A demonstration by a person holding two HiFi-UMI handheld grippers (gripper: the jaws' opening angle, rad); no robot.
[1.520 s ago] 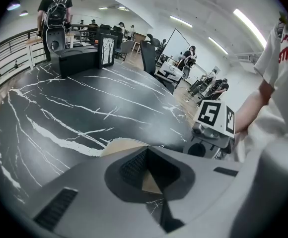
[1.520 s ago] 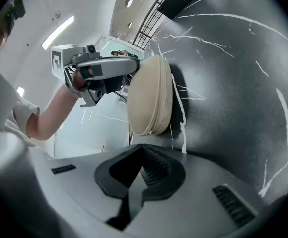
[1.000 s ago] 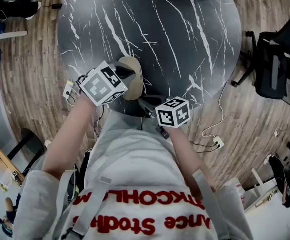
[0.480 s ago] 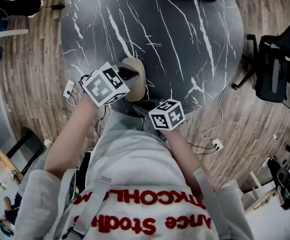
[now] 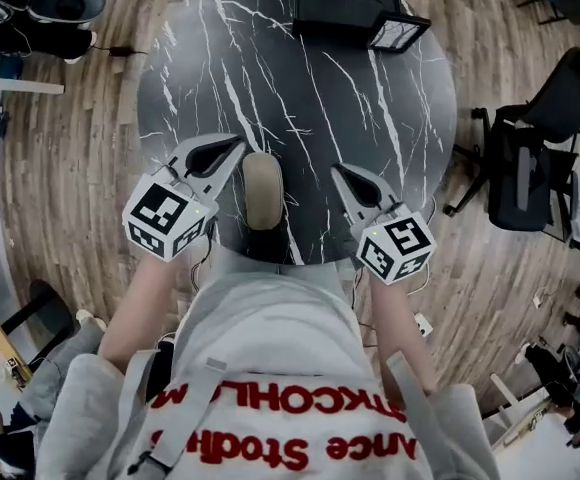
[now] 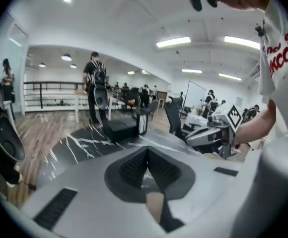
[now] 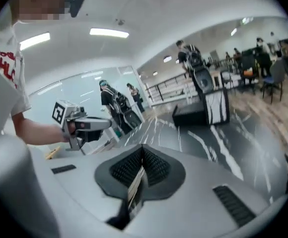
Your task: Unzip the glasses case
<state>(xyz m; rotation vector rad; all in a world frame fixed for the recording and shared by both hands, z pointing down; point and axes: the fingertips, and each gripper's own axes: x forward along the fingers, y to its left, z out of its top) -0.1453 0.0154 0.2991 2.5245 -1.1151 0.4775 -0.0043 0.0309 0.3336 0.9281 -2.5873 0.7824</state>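
Glasses case (image 5: pixel 262 190) lies flat on the dark marbled tabletop (image 5: pixel 370 118), close to its near edge, just where we saw it a second ago. Both grippers have left it. The left gripper (image 5: pixel 234 145) sat over the case and the right gripper (image 5: pixel 337 170) was at its near end; now they hang apart on either side, touching nothing. Both pairs of jaws are clenched tip to tip and empty. Only the gripper views give us the hall, with its ceiling lights (image 6: pixel 174 42) and standing people (image 6: pixel 94 83). Only the head view gives us the wooden floor (image 5: pixel 70 168) and the office chair (image 5: pixel 530 168). A black box (image 5: pixel 340 8) sits at the tabletop's far edge.
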